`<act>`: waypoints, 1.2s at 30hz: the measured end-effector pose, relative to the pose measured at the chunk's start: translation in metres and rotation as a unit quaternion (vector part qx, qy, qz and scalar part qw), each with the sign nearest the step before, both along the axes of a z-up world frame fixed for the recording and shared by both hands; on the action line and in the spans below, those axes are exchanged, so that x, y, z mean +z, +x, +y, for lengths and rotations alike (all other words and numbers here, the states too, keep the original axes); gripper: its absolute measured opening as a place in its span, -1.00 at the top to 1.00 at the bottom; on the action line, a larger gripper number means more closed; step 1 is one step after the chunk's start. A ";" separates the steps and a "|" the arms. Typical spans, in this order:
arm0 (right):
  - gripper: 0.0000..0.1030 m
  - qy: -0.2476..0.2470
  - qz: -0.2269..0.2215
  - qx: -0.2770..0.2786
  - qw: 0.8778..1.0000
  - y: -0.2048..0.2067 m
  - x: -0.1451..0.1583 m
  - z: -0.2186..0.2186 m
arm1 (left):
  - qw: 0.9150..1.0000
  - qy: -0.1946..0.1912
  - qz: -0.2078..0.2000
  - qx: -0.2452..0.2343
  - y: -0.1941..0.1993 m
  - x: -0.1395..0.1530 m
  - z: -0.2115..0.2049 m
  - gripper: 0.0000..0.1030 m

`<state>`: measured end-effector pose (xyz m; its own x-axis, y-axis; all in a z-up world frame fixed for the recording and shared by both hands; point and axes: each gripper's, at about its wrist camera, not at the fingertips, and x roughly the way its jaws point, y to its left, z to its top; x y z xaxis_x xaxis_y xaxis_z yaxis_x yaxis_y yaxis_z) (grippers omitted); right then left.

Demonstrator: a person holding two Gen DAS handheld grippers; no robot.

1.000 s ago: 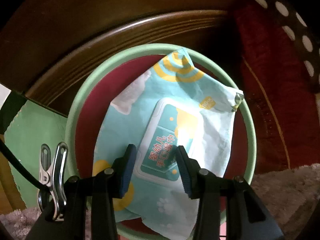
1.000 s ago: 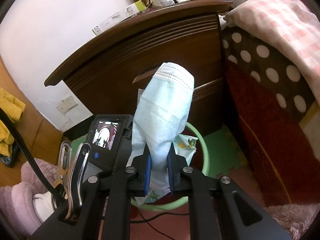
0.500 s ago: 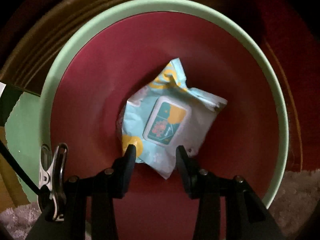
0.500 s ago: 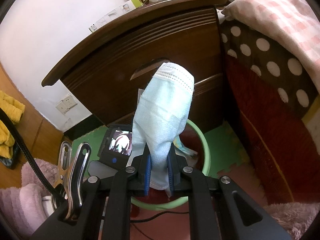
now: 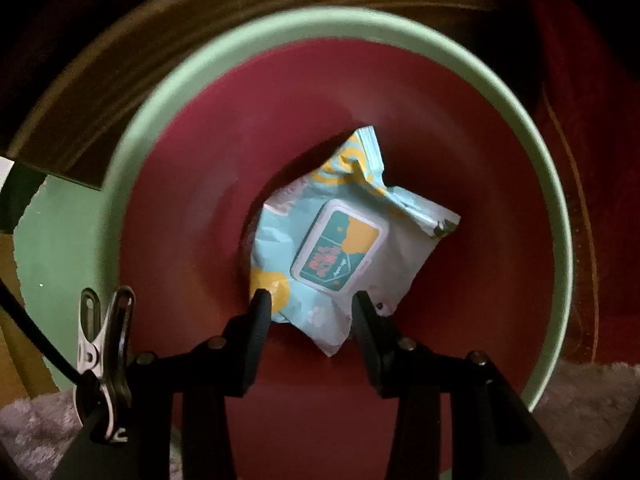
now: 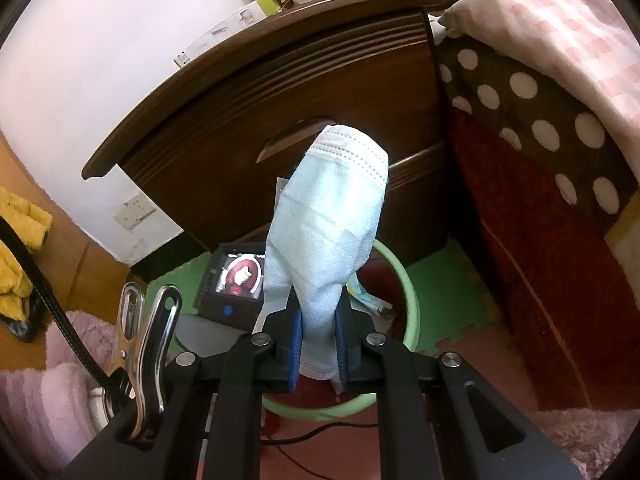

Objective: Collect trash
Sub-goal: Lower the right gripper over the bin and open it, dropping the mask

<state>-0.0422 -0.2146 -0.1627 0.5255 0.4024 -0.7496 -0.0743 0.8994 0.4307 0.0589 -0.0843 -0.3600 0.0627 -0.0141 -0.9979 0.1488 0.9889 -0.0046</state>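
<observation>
Here the green bin (image 5: 556, 216) is the landmark; the wipes packet (image 5: 344, 240) lies at its bottom, free of the left gripper (image 5: 308, 308), which hangs above with fingers parted and empty; the right gripper (image 6: 318, 354), near the bin's rim, is clamped on a blue face mask (image 6: 332, 220) standing upright; a dark wooden nightstand (image 6: 340, 92) is behind the bin.

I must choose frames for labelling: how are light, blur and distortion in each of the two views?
Left wrist view: dim and reddish inside the bin, rim and dark edges smeared, the wipes packet fairly readable, strong fisheye curve. Right wrist view: bright, sharp daylight; the face mask in the right gripper is clear; the nightstand bends near the borders.
</observation>
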 end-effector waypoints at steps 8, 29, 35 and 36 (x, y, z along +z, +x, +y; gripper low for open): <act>0.71 -0.027 -0.020 0.012 0.999 -0.004 0.009 0.005 | 1.000 -0.016 -0.022 0.000 -0.008 0.057 0.013 0.14; 0.69 -0.024 0.059 0.025 0.998 0.017 -0.046 0.033 | 0.984 -0.052 -0.169 0.016 -0.055 0.150 0.058 -0.01; 0.69 -0.027 0.094 0.037 0.994 0.026 -0.070 0.045 | 0.984 -0.059 -0.165 0.029 -0.053 0.140 0.070 -0.04; 0.67 -0.025 0.100 0.036 0.994 0.028 -0.073 0.045 | 0.984 -0.060 -0.163 0.033 -0.053 0.141 0.073 -0.04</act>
